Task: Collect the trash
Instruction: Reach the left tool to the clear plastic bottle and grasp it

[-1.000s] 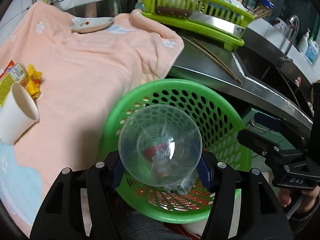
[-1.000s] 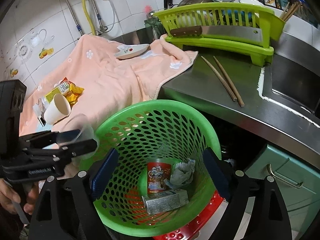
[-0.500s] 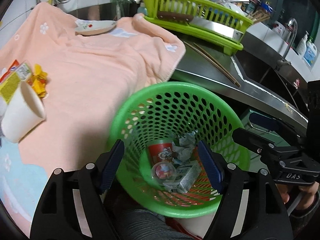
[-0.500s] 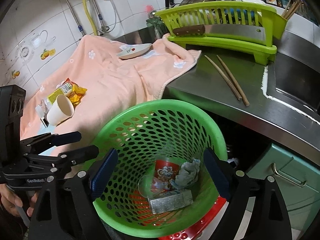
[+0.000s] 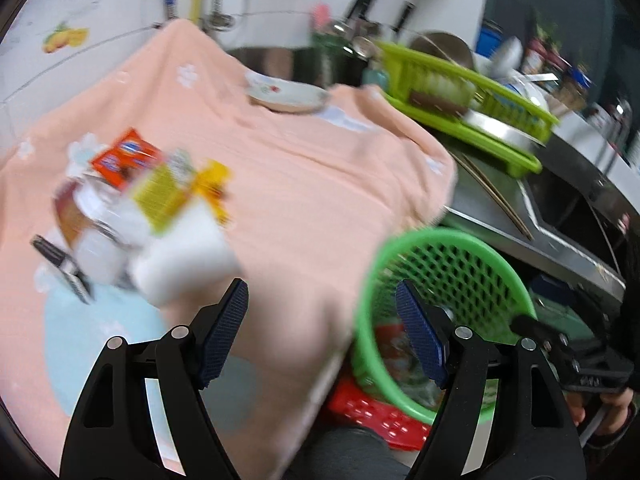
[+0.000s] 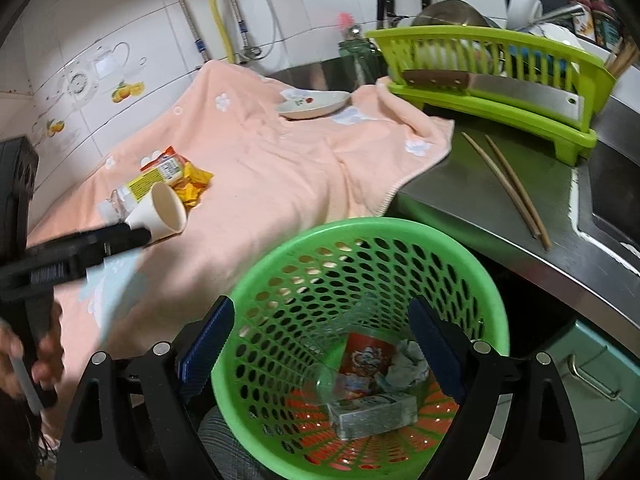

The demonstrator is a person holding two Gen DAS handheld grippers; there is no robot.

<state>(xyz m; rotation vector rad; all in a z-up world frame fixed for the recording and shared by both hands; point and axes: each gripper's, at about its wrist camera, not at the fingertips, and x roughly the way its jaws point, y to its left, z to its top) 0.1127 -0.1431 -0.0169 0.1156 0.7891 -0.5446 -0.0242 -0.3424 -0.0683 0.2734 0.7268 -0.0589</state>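
Note:
The green perforated basket (image 6: 360, 236) sits just under my right gripper (image 6: 320, 346), which is open, its jaws standing over the rim and pressing on nothing. Inside lie a clear plastic cup (image 6: 340, 344), a red cup (image 6: 366, 358), crumpled paper (image 6: 408, 364) and a small carton (image 6: 372, 412). On the peach towel (image 6: 272, 168) a white paper cup (image 6: 164, 212) lies on its side beside a yellow-labelled bottle (image 6: 154, 178) and yellow wrappers (image 6: 194, 186). My left gripper (image 5: 322, 334) is open and empty, just short of the paper cup (image 5: 184, 256). The basket (image 5: 440, 276) is to its right.
A lime dish rack (image 6: 500, 80) holding a cleaver (image 6: 520, 90) stands at the back right. Two chopsticks (image 6: 508, 184) lie on the steel counter, with the sink (image 6: 616, 184) beyond. A small plate (image 6: 316, 105) rests on the towel's far end. A red crate (image 5: 372, 416) sits under the basket.
The clear cup left my left gripper and dropped into the basket. That gripper opened, then swung left and up toward the trash on the towel. The right gripper shifted slightly.

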